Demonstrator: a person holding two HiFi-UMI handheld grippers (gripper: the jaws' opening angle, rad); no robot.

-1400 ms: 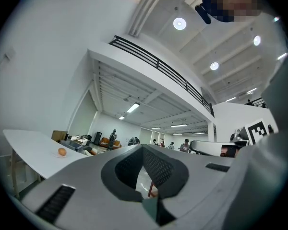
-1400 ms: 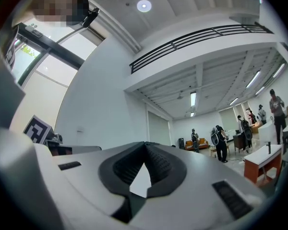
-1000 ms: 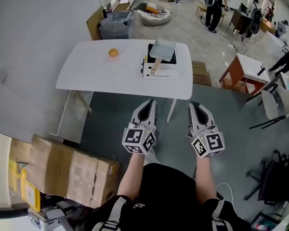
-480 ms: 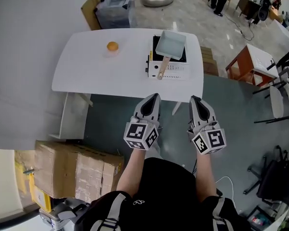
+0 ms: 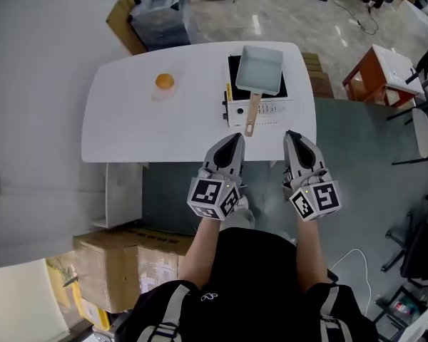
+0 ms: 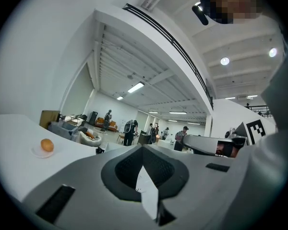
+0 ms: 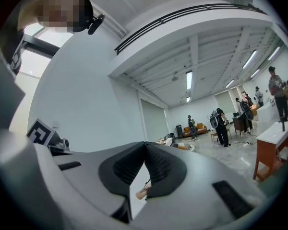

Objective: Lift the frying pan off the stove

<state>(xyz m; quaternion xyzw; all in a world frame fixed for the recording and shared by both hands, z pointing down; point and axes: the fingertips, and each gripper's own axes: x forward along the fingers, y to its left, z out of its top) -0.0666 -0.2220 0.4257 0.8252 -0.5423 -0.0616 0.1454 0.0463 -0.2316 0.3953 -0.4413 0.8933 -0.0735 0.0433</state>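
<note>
Pale grey-blue and square, the frying pan point(image 5: 262, 70) sits on the black top of the stove point(image 5: 260, 110), ahead of both tongs and a little nearer the right one's line than the left's. Its wooden handle point(image 5: 252, 116) runs back over the stove's white front panel toward the person, and in the head view its end falls between the two tongs, close beside the tip of the left tongs point(image 5: 233, 138) and well apart from the tip of the right tongs point(image 5: 292, 135); how high the tongs stand against the handle cannot be told from there. The left tongs are closed with the jaws meeting at the tip and nothing held between them. The right tongs are closed likewise and hold nothing; in the right gripper view the handle's end shows through the slit under the joined jaws, beyond them and not touched. Both tongs point level across the near edge of the white worktop point(image 5: 128, 130), side by side, each with its marker cube toward the person. Off to the left of the left tongs, farther across the worktop, an orange point(image 5: 165, 81) rests on a small clear dish. A cardboard box point(image 5: 118, 266) stands on the floor behind and left of the left tongs.
</note>
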